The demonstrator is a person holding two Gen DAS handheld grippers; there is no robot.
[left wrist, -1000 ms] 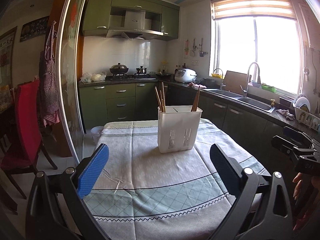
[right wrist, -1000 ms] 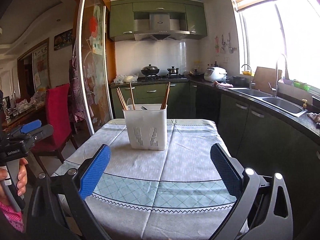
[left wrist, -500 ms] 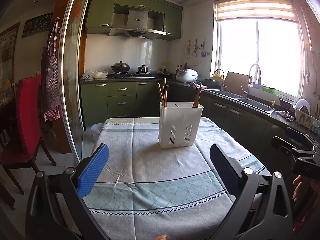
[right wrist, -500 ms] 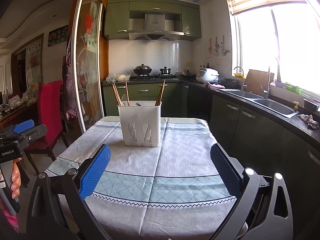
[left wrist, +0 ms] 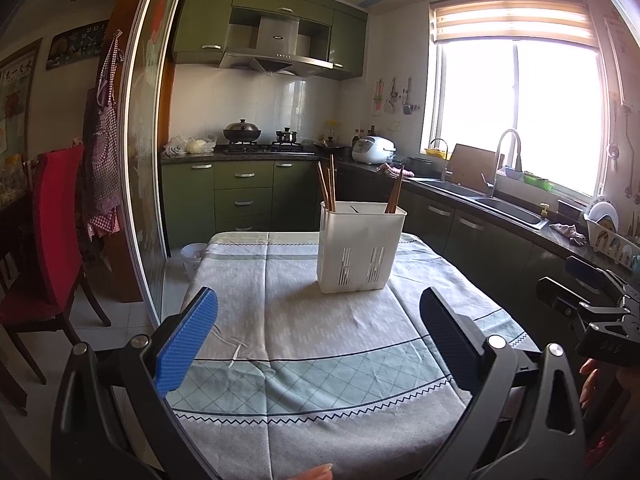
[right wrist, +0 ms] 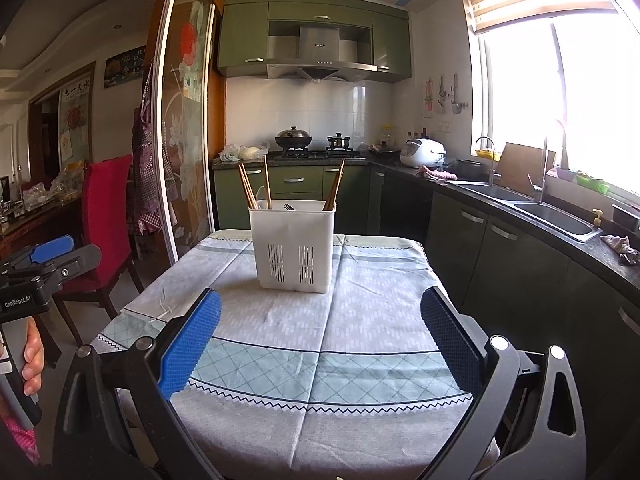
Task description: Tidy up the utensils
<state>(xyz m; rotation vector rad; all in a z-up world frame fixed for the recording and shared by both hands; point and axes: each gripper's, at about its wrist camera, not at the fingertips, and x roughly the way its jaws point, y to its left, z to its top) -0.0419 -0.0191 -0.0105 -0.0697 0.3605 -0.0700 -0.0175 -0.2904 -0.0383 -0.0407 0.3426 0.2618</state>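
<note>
You are holding both the left gripper (left wrist: 318,322) and right gripper (right wrist: 320,326) wide open and empty short of the white slotted plastic utensil caddy (right wrist: 295,246) standing mid-table, its thin brown wooden chopsticks (right wrist: 253,189) likely handling light, stiff and slippery, best pinched mid-shaft.

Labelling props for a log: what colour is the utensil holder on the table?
White, with slotted vents low on its front; the utensil holder shows best in the right wrist view.

White slotted utensil caddy (right wrist: 294,246) upright mid-table, brown chopsticks (right wrist: 253,187) leaning in both ends, fork tines (right wrist: 289,207) between
</note>
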